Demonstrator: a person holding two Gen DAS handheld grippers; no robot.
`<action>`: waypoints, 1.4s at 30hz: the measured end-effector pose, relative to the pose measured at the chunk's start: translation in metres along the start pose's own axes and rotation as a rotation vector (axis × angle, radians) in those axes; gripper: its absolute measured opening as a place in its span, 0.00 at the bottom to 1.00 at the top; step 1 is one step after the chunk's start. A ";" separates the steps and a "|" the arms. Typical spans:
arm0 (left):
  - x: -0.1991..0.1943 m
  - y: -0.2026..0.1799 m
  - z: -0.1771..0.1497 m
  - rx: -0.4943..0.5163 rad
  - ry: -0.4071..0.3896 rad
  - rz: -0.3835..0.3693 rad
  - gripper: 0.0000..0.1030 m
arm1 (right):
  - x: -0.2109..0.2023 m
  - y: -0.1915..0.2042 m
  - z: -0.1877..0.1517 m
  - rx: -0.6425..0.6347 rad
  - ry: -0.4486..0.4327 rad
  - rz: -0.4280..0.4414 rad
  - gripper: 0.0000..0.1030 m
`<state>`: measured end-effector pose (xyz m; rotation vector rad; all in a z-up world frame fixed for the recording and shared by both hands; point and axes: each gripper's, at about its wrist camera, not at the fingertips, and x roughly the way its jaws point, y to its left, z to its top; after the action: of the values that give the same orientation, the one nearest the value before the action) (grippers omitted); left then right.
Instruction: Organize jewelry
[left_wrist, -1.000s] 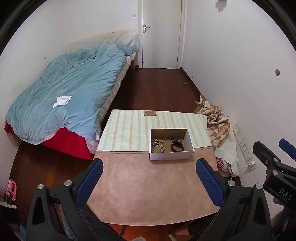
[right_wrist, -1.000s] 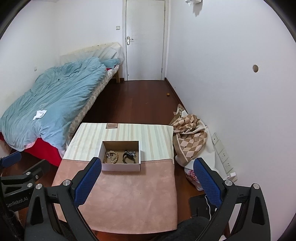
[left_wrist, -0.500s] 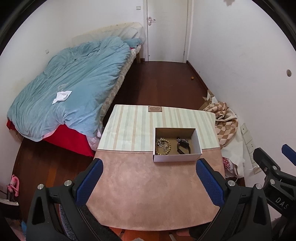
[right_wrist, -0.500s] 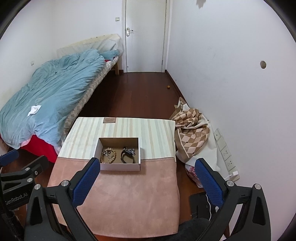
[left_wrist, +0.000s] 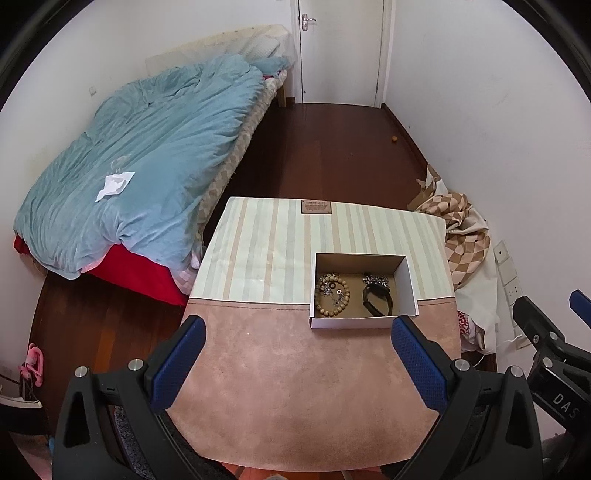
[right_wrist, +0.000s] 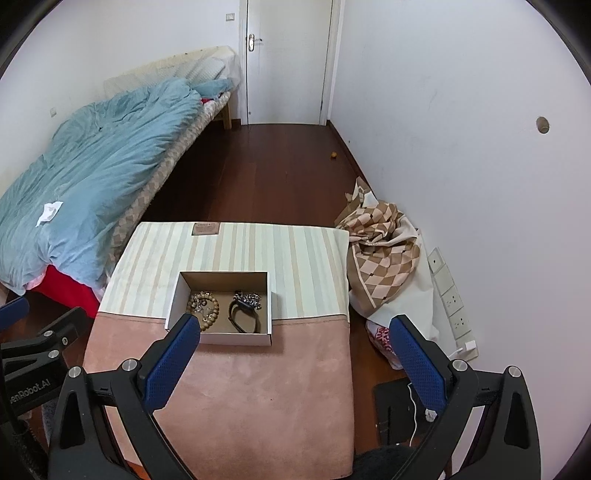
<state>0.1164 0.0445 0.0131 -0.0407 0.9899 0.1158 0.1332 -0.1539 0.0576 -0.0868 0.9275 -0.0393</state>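
Cardboard box sits on our surface, straddling the seam between striped and pink cloth, with a wooden bead bracelet on its left side and a black band beside a small metal chain on its right. We hold the left tool above the near edge, blue pads wide apart, gripping nothing. Our right tool hovers likewise spread and empty, its left pad over the box's near corner.

Left wrist view, 4 o'clock: "DAS" on right gripper body. Right wrist view, 8 o'clock: "enRobot.AI" on left gripper body. Table cover's patch unreadable.
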 end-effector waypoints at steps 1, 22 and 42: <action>0.001 0.000 0.001 0.000 0.005 -0.003 0.99 | 0.002 0.000 0.001 -0.001 0.005 0.001 1.00; 0.007 0.000 0.000 0.001 0.028 -0.005 1.00 | 0.007 0.004 -0.004 -0.010 0.031 0.008 1.00; 0.011 0.004 -0.007 -0.005 0.034 -0.003 1.00 | 0.009 0.004 -0.009 -0.023 0.047 0.019 1.00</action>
<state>0.1161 0.0491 0.0005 -0.0491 1.0238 0.1148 0.1314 -0.1512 0.0446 -0.0981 0.9761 -0.0130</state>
